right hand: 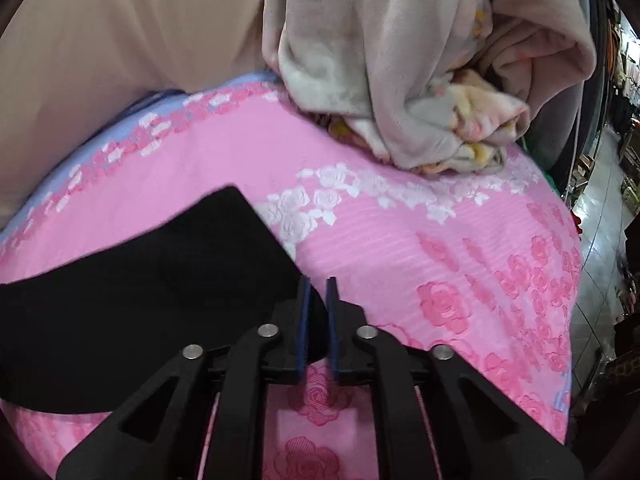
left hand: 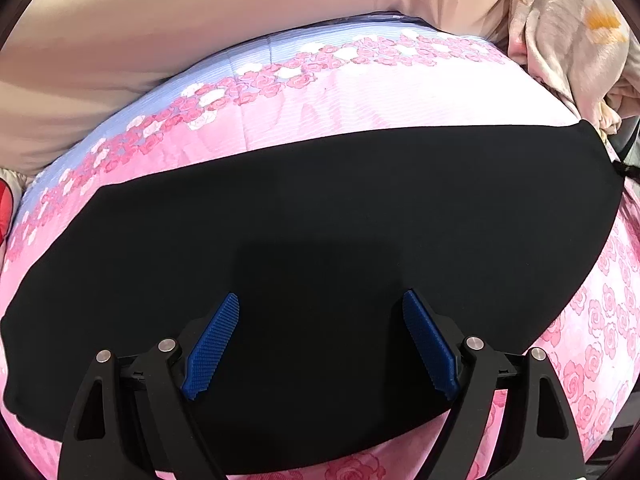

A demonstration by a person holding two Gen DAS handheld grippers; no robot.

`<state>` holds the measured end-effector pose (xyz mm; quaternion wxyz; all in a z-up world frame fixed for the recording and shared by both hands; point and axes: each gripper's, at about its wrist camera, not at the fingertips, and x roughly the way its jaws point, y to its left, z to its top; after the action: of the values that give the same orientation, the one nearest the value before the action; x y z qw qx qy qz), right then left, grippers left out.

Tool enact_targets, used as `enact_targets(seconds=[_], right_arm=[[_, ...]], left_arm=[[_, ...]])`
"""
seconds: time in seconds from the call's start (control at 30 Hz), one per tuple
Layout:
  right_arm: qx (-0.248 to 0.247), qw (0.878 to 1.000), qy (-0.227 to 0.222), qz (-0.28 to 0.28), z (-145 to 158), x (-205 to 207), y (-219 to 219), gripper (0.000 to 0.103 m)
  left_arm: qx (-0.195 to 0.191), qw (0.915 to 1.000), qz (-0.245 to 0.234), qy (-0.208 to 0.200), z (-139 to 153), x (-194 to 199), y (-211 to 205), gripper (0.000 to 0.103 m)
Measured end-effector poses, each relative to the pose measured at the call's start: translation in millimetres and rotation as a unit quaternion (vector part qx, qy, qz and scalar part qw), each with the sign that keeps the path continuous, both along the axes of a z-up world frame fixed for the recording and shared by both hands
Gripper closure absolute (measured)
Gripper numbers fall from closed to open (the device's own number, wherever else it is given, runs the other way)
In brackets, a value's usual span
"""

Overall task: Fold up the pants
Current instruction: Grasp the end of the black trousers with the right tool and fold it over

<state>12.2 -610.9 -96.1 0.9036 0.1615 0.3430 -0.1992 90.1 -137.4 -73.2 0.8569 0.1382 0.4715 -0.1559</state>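
Black pants (left hand: 320,240) lie flat in a long folded band across a pink rose-print bed cover (left hand: 360,92). My left gripper (left hand: 320,304) is open, its blue pads spread wide just above the near middle of the pants, holding nothing. In the right wrist view the right end of the pants (right hand: 160,280) lies at the left on the bed cover (right hand: 440,248). My right gripper (right hand: 318,284) has its blue pads nearly together with a thin gap, at the near right edge of the pants. I cannot tell if fabric is pinched between them.
A crumpled beige blanket (right hand: 420,72) sits at the far right of the bed and shows in the left wrist view (left hand: 568,48). A beige fabric surface (left hand: 160,32) rises behind the bed. The bed's right edge drops to a tiled floor (right hand: 600,208).
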Motion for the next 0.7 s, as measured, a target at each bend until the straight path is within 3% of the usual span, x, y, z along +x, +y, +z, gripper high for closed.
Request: enact_targets(seconds=[0.03, 0.07, 0.1, 0.2, 0.3, 0.33, 0.37, 0.4, 0.43, 0.5, 0.7], right_arm=[[0.013, 1.000, -0.015, -0.006, 4.8, -7.9, -1.3, 0.063], [0.025, 0.999, -0.038, -0.009, 9.8, -18.6, -1.6, 0.039], [0.038, 0.998, -0.052, -0.007, 11.6, -25.6, -1.8, 0.024], [0.107, 0.993, -0.050, 0.019, -2.1, -23.5, -4.9, 0.023], [0.107, 0.994, -0.026, 0.023, -19.6, -8.3, -0.8, 0.023], [0.092, 0.995, -0.026, 0.026, -19.8, -3.2, 4.5, 0.023], [0.088, 0.995, -0.023, 0.032, -18.5, 0.4, 8.2, 0.042], [0.103, 0.994, -0.021, 0.043, -18.9, 5.4, 9.3, 0.082], [0.131, 0.990, -0.026, 0.053, -19.9, 8.9, 9.8, 0.083], [0.105, 0.993, -0.020, 0.049, -9.4, 16.5, 22.9, 0.085], [0.081, 0.984, -0.089, 0.132, 72.7, 35.2, 99.2, 0.085]], left_arm=[[0.000, 1.0000, 0.000, -0.001, 0.5, -0.7, 0.4, 0.021], [-0.001, 1.0000, -0.001, -0.002, 1.0, -1.2, 0.8, 0.021], [-0.001, 1.0000, -0.002, -0.001, 0.8, -1.3, 1.3, 0.021], [-0.004, 1.0000, 0.001, 0.001, 0.7, -1.3, 0.5, 0.021], [-0.004, 1.0000, -0.002, -0.001, 2.2, -2.5, -1.4, 0.021], [-0.004, 1.0000, -0.004, -0.001, 2.1, -2.8, -1.4, 0.021], [-0.005, 1.0000, -0.006, -0.001, 3.2, -4.5, -0.8, 0.021], [-0.005, 1.0000, -0.006, -0.001, 3.3, -4.2, 0.5, 0.021], [-0.006, 1.0000, -0.005, -0.001, 3.7, -4.2, 2.0, 0.021], [-0.010, 0.9999, -0.001, -0.001, 5.4, -3.0, 8.7, 0.021], [-0.034, 0.9988, 0.031, -0.015, 18.5, 1.6, 49.9, 0.021]])
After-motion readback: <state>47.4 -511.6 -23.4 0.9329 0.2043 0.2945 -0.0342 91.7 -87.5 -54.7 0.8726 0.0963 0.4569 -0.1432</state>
